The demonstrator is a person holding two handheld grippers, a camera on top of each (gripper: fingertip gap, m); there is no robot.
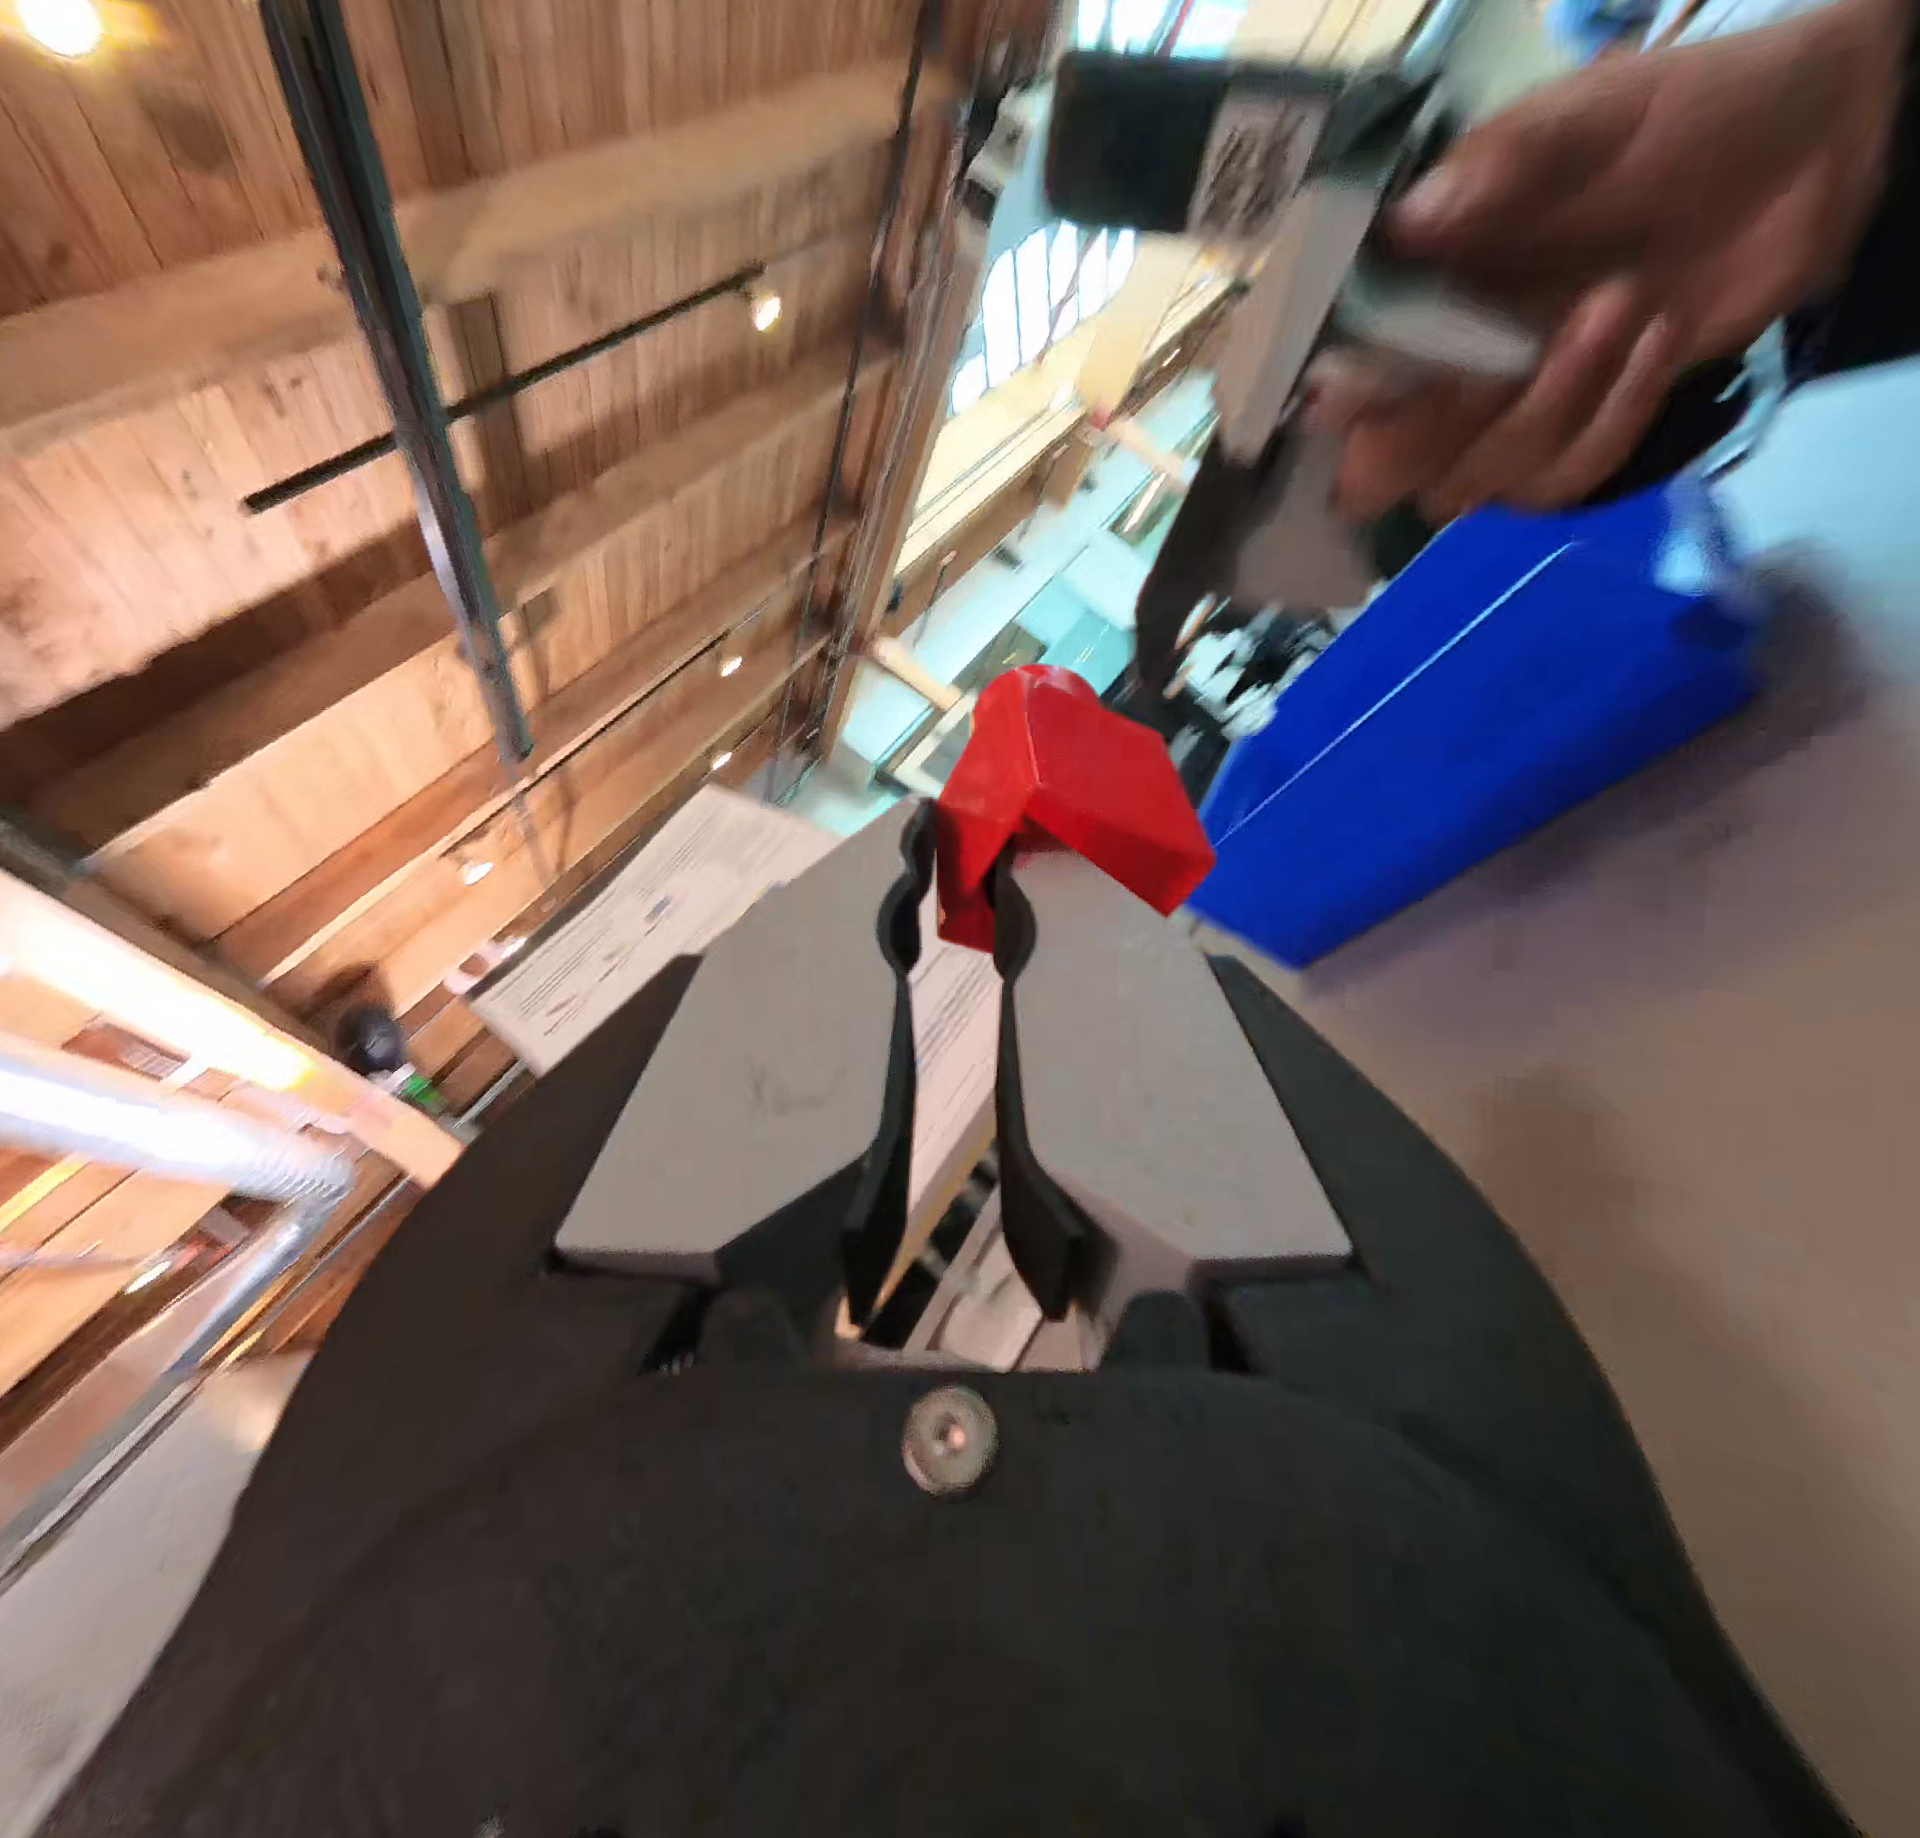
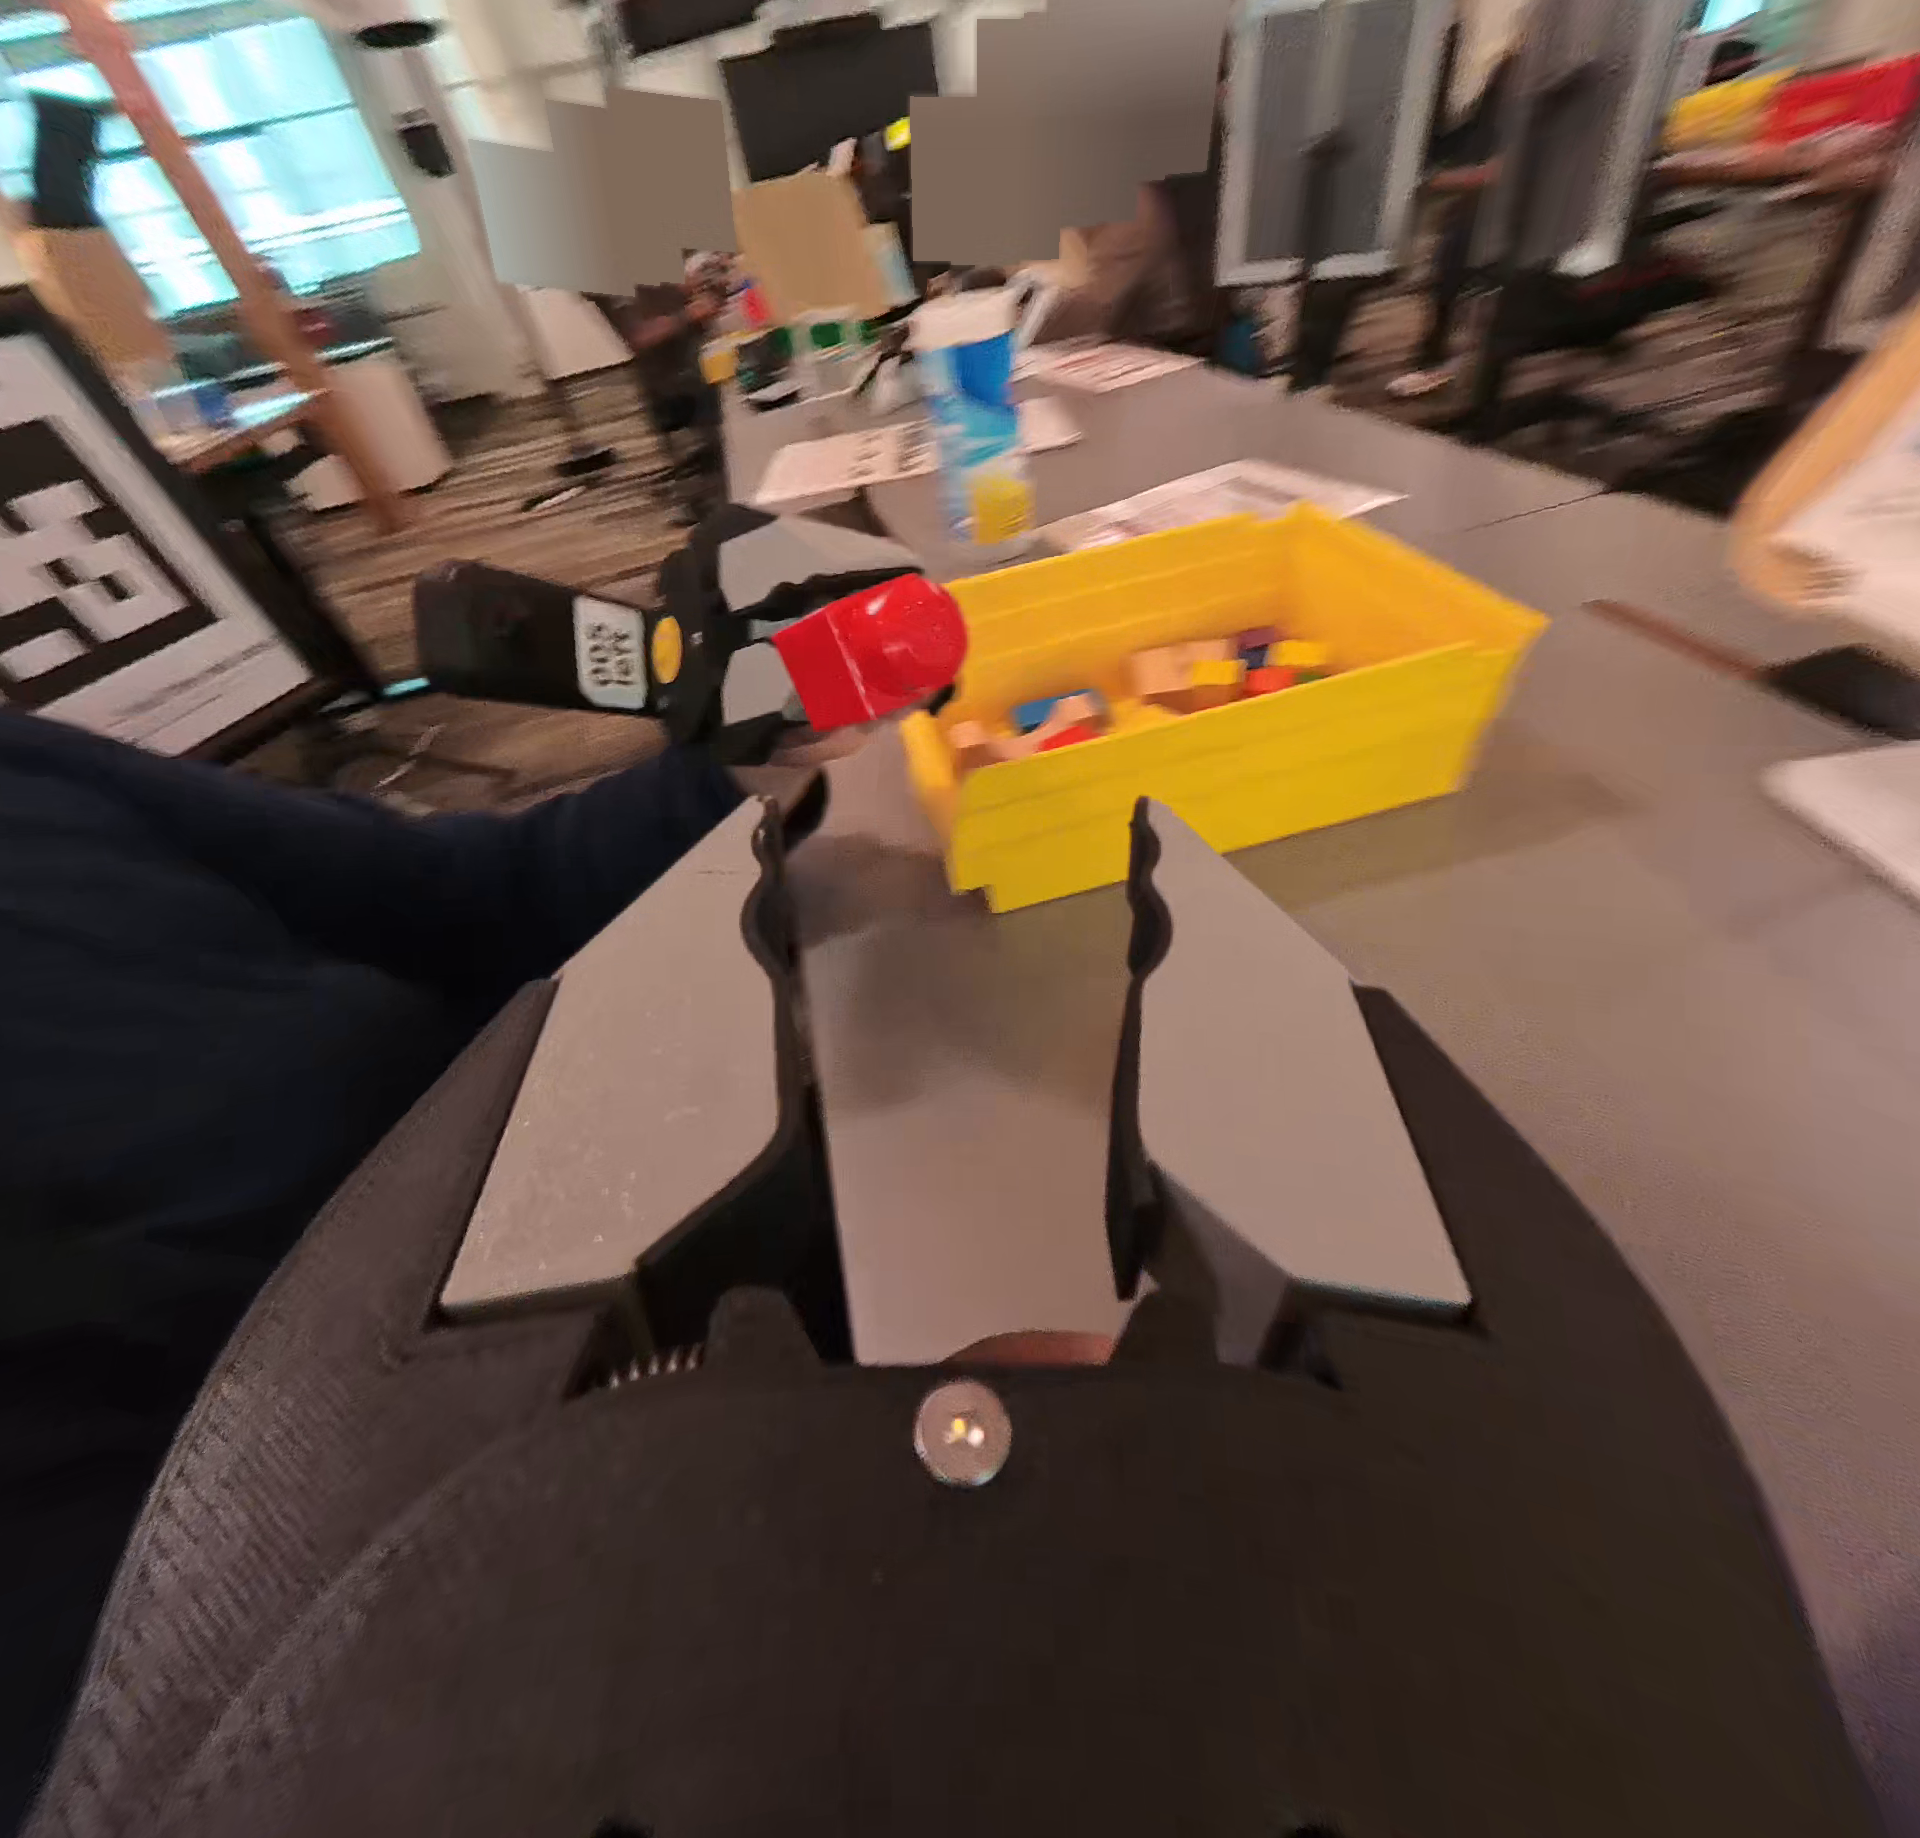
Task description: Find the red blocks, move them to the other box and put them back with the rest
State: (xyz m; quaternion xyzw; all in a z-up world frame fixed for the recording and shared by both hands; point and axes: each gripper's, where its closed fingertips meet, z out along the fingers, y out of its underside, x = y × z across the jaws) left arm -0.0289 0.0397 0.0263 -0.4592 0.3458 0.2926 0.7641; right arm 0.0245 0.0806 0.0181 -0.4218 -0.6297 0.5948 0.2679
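Transfer underway: left gripper point(image 1: 961, 853) clamps 1 red block point(image 1: 1060, 791) aloft between boxes; right gripper point(image 2: 951, 832) jaws apart, empty, ready.

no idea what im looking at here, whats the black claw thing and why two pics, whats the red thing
There is no robot here. A person holds a handheld two-finger gripper in each hand, and each has a camera looking along its fingers, hence two pictures.

The left wrist view shows the left gripper shut on a red block, tilted up so you see the ceiling. Beyond are a blue box and the person's right hand.

The right wrist view shows the right gripper, open and empty, above a grey table. Ahead sits a yellow box of mixed coloured blocks, with the left gripper carrying the red block beside it.
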